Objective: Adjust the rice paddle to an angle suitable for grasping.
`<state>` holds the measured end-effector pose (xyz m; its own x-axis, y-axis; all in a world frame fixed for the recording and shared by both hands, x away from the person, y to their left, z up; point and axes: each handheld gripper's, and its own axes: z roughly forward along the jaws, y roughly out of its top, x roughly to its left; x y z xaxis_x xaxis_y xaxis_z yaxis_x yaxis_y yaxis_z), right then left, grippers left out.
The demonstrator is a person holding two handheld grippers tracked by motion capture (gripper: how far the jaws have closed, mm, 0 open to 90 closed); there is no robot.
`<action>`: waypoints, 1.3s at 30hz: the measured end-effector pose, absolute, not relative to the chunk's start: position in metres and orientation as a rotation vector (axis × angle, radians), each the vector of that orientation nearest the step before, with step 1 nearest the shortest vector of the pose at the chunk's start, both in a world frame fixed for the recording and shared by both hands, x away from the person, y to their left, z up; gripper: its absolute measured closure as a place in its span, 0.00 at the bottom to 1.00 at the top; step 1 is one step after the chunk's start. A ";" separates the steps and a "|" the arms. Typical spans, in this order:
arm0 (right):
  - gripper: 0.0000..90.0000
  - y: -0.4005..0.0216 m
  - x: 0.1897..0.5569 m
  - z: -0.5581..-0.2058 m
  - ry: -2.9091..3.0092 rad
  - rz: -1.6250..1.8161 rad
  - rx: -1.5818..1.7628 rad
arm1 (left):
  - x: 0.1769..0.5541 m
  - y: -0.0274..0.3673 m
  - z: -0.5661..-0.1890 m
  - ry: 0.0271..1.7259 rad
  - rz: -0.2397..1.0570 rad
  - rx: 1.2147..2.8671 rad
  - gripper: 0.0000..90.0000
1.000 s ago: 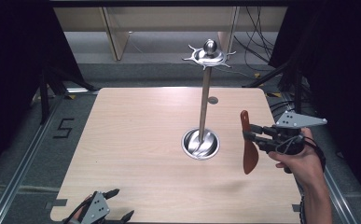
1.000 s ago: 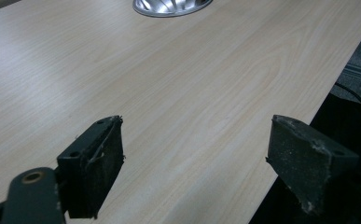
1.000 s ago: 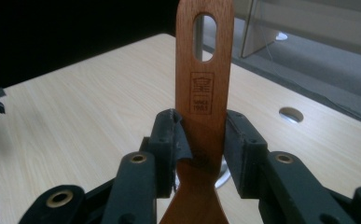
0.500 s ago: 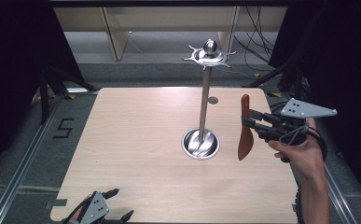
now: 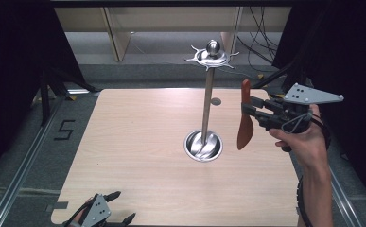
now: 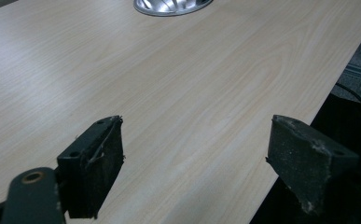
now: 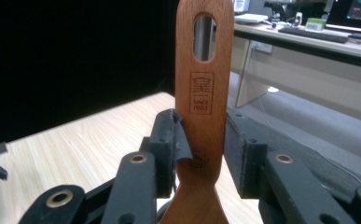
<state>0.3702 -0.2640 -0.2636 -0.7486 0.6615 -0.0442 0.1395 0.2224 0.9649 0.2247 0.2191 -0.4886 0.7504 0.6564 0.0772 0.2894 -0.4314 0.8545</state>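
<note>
A: Where does the right hand-held gripper (image 5: 254, 112) stand? Entry needed.

B: It is raised above the right edge of the bench (image 5: 138, 142), carried in the person's right hand (image 5: 303, 142). Its jaws are clamped on the handle of a wooden spatula (image 5: 245, 124). The right gripper view shows both pads pressing the flat handle (image 7: 201, 107) from either side.

A: Orientation of the spatula?

B: Upright. The handle end with the long hanging slot points up, and the broad blade hangs below the jaws, clear of the bench top. A stamped mark sits just under the slot.

A: And relative to the stand?

B: The metal hanging stand (image 5: 208, 90) rises from its round dish base (image 5: 203, 145) right of the bench centre. The spatula hangs to the right of the pole, near it but apart. The slot end sits lower than the hooked ring at the stand's top.

A: Left hand-held gripper (image 5: 117, 208)?

B: At the near edge of the bench, toward the left corner, low over the wood. Its jaws stand wide apart with nothing between them, confirmed in the left gripper view (image 6: 194, 163), where the rim of the dish base (image 6: 171, 5) shows far ahead.
</note>
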 end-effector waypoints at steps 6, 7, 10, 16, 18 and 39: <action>0.75 -0.256 0.376 -0.246 2.034 1.566 0.727 | 0.225 0.219 -0.489 0.705 0.522 2.020 0.20; 0.75 -0.255 0.377 -0.245 2.032 1.567 0.723 | 0.225 0.218 -0.490 0.715 0.515 2.005 0.20; 0.75 -0.252 0.380 -0.241 2.028 1.578 0.732 | 0.225 0.219 -0.490 0.712 0.517 2.013 0.20; 0.75 -0.248 0.386 -0.238 2.031 1.591 0.748 | 0.226 0.220 -0.488 0.683 0.533 2.023 0.20; 0.75 -0.249 0.389 -0.238 2.035 1.580 0.747 | 0.224 0.220 -0.488 0.705 0.525 2.021 0.20; 0.74 -0.232 0.406 -0.235 2.075 1.578 0.779 | 0.224 0.220 -0.488 0.701 0.526 2.020 0.20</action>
